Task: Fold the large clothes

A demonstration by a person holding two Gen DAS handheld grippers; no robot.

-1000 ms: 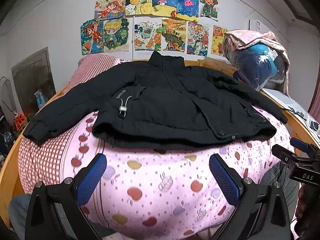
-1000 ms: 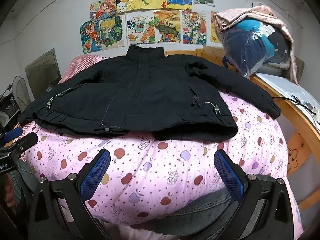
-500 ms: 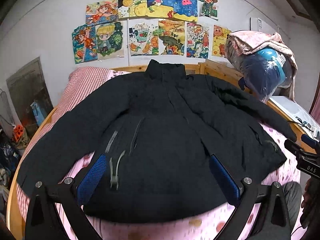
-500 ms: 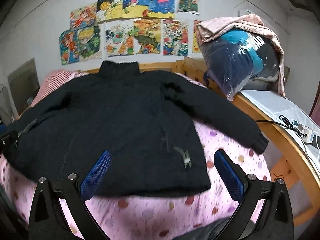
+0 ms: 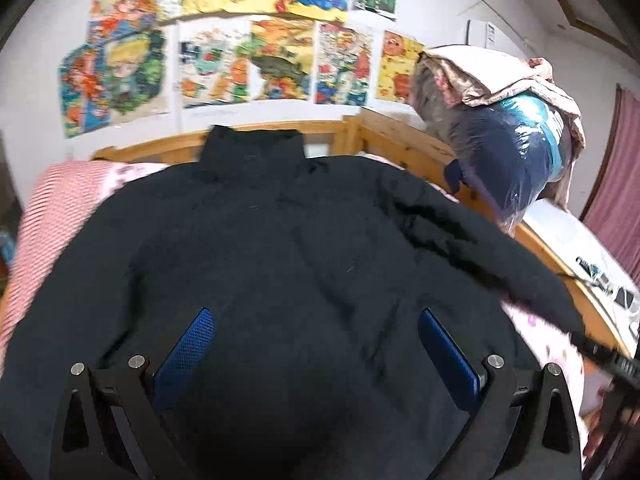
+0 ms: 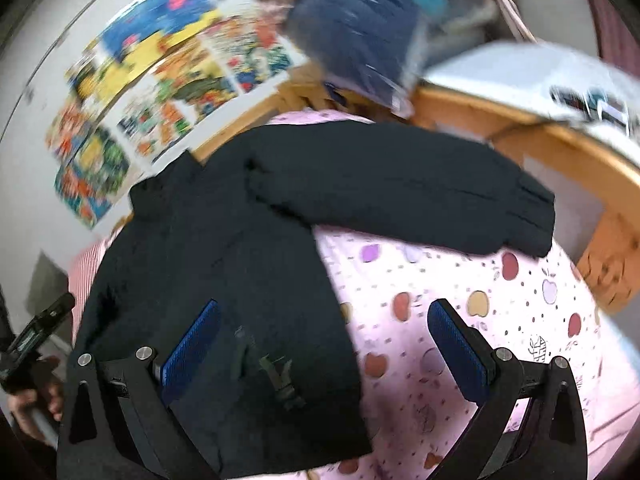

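left gripper [image 5: 316, 350]: jaws wide apart, nothing in them, over the jacket's lower body
right gripper [image 6: 322, 338]: also spread, empty, at the hem corner
jacket [image 5: 280, 264]: flat on the pink quilt [image 6: 460, 320], puffy and soft, probably bulky
grab spot: I'd pinch the sleeve cuff [image 6: 528, 220]

Motion blurs the wall drawings [image 6: 160, 92]; the black jacket [image 5: 280, 280] runs off-frame below.

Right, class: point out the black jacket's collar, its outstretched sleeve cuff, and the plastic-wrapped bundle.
collar [image 5: 252, 146], left wrist view, middle of the upright neck.
sleeve cuff [image 6: 534, 216], right wrist view, ribbed end.
plastic-wrapped bundle [image 5: 516, 152], left wrist view, dark blue front.
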